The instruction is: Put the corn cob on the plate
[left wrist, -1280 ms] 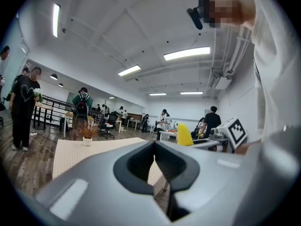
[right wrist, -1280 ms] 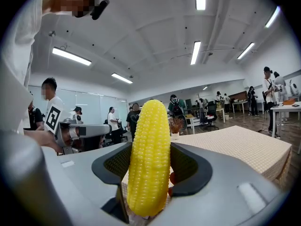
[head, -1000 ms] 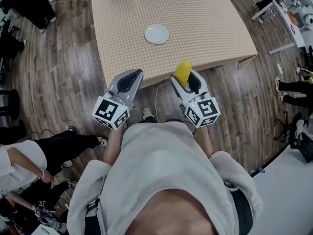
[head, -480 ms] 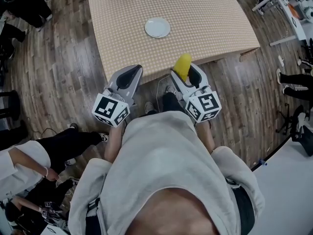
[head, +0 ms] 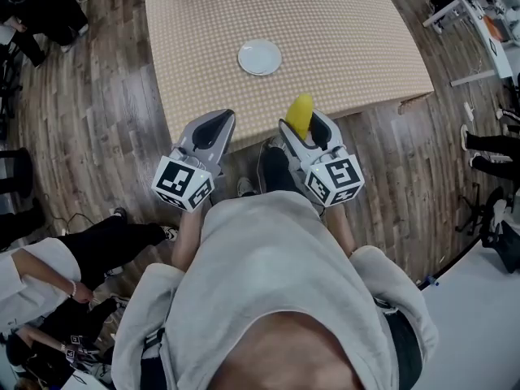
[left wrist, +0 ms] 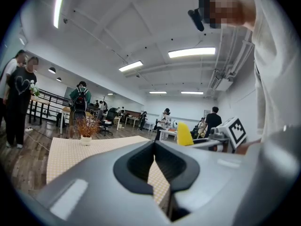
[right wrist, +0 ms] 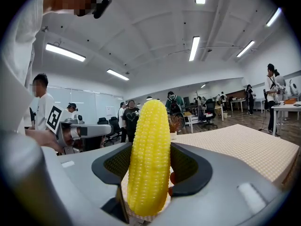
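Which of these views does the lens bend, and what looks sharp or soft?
Head view: the wide lens bows the table edges, yet the plate is sharp. Left gripper view: black corners, ceiling lamps blown out, the left gripper close and soft. Right gripper view: same black corners, the corn cob sharp.

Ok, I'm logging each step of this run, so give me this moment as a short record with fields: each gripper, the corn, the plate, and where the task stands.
left gripper: shut, nothing between the jaws
right gripper: shut on the yellow corn cob, which stands upright between the jaws
plate: white round plate, bare, on the beige checked tablecloth
corn to plate: apart; the cob is held over the table's near edge
task: cob not yet on the plate
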The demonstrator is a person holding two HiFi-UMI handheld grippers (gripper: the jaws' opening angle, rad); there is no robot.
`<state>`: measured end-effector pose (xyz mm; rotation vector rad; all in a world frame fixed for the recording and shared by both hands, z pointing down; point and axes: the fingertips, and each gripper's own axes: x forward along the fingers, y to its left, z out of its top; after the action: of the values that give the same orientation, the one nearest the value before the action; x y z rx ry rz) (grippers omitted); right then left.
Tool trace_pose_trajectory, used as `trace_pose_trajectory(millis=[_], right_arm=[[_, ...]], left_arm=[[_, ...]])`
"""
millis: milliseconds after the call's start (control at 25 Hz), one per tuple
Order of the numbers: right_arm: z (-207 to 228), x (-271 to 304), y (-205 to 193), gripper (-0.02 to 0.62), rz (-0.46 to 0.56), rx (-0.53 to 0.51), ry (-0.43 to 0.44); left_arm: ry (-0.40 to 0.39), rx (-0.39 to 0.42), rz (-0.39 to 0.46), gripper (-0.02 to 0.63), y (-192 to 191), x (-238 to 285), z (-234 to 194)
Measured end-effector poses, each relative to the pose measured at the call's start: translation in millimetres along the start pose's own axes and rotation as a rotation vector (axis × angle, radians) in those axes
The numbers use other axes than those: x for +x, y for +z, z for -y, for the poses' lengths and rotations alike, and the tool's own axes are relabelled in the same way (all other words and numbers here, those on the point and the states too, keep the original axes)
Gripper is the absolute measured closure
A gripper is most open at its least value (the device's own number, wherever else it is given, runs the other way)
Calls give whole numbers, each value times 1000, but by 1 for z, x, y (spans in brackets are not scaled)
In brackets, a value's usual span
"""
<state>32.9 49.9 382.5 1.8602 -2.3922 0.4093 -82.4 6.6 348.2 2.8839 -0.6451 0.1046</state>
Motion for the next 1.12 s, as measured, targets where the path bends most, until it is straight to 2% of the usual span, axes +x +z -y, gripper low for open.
trace_pose_trajectory(millis=[680,880,1120], right_arm=[[128,117,51,345,0,-3,173],[142,147,65,344,14,-12,240],[142,163,62,345,-7,7,279]], left_arm=[[173,24,9,598,38,140,-77],[243,46,26,598,53,156,-98],[287,7,8,598,41,152,-102]])
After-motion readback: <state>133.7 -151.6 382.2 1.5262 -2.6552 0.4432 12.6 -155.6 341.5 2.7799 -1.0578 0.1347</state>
